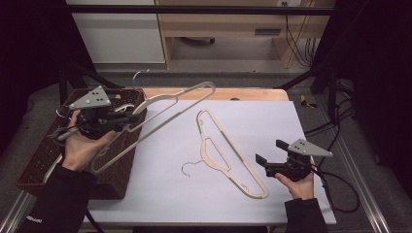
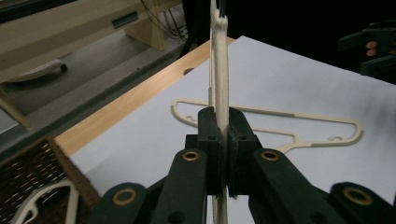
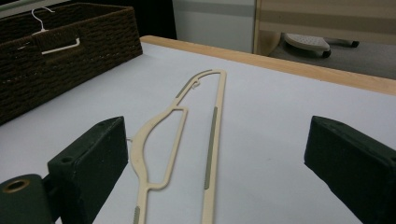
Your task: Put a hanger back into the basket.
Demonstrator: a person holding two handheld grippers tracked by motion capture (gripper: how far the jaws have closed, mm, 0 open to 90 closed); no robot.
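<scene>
At the left of the high view, the left hand-held gripper (image 1: 127, 118) is clamped on a cream hanger (image 1: 165, 109) held aloft over the wicker basket (image 1: 43, 155). Likely it goes down beside the second hanger (image 1: 228, 153) lying mid-frame on the white tabletop (image 1: 291, 126). Lower it flat, hook clear of the basket rim. The right hand-held gripper (image 1: 272, 154), lower right, has its jaws apart.
</scene>
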